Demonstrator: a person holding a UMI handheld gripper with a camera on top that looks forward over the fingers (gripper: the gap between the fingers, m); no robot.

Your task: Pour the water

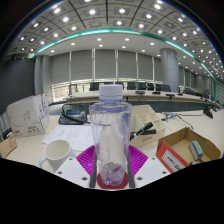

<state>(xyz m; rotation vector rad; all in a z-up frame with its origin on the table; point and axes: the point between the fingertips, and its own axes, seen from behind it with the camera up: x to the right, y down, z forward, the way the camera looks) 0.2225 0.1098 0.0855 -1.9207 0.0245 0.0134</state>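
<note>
Clutter on the desk (40, 150) ran from your left to your right in this order. Farthest left stood a white box (27, 115), upright, near the desk's edge. Just ahead of it and lower sat a small white cup (57, 152), mouth up, resting on the desk and apart from the fingers. Behind the cup lay loose white papers (72, 137) and a dark tangle of cables (70, 115). At the centre you had the clear plastic bottle (110, 135), upright, white cap (111, 92) on, standing between the two fingers of your gripper (111, 172). The magenta pads (88, 160) showed on both sides of its lower body and seemed to press against it, so the fingers looked clamped on the bottle, though its base was hidden low down between them. Whether it held water could not be told. To the right of the bottle lay a dark object (146, 128) on the desk, then an open cardboard box (185, 148) with small items inside, one of them red-edged (168, 158). Beyond everything stretched a row of desks with monitors (150, 88) under ceiling lights.
</note>
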